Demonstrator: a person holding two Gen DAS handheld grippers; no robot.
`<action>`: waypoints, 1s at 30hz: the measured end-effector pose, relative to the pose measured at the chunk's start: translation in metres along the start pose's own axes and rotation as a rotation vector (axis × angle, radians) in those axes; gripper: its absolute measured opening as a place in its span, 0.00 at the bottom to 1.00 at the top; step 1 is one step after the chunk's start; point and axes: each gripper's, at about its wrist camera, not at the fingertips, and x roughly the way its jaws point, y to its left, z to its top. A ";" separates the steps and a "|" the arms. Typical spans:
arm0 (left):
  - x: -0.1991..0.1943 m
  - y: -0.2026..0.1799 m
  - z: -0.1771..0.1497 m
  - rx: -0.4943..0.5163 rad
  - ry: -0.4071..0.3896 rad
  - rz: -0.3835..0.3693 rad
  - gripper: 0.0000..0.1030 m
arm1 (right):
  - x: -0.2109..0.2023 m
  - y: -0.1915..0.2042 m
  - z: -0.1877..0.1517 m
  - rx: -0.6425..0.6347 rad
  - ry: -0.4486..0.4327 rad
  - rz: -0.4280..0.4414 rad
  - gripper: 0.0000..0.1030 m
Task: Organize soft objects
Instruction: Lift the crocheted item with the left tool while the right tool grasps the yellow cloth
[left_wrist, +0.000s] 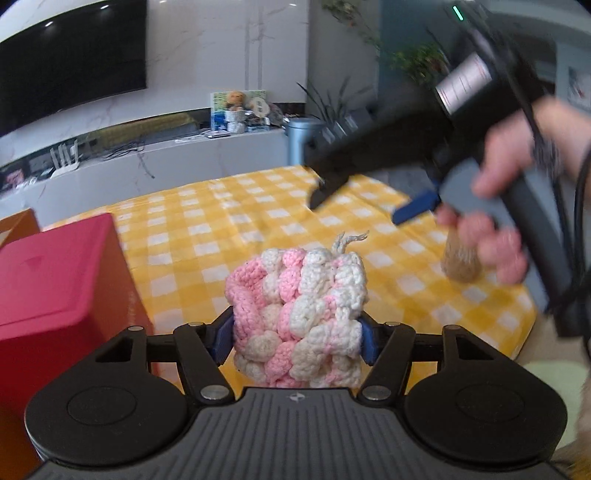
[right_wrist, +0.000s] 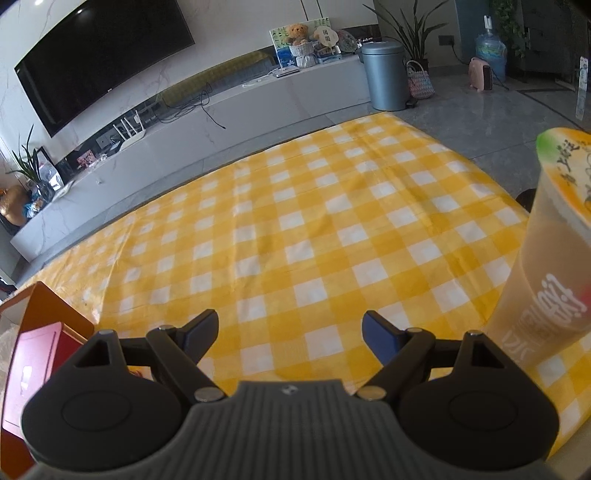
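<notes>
A pink and white crocheted pouch (left_wrist: 299, 306) with a drawstring sits between the blue pads of my left gripper (left_wrist: 297, 332). Both pads press into its sides, and it hangs above the yellow checked tablecloth (left_wrist: 229, 229). A red box (left_wrist: 55, 280) stands close on the left. In the left wrist view my right gripper (left_wrist: 362, 205), held by a person's hand (left_wrist: 495, 221), hovers over the cloth at the upper right. In its own view the right gripper (right_wrist: 290, 330) stands open over the cloth (right_wrist: 303, 229) with nothing between its fingers.
A tall sealed cup of milk tea (right_wrist: 546, 251) stands at the right edge of the cloth, and shows behind the hand as a brown cup (left_wrist: 460, 262). The red box inside an orange carton (right_wrist: 33, 362) is at the left. Beyond the table are a TV cabinet and a grey bin (right_wrist: 384, 74).
</notes>
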 end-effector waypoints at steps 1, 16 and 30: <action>-0.006 0.005 0.003 -0.038 -0.009 -0.001 0.71 | 0.001 0.000 0.000 -0.011 -0.003 -0.014 0.81; -0.054 0.058 0.024 -0.208 -0.092 -0.039 0.71 | 0.020 0.047 -0.045 -0.283 0.188 -0.052 0.96; -0.050 0.065 0.024 -0.236 -0.076 -0.037 0.71 | 0.041 0.033 -0.064 -0.264 0.262 -0.193 0.47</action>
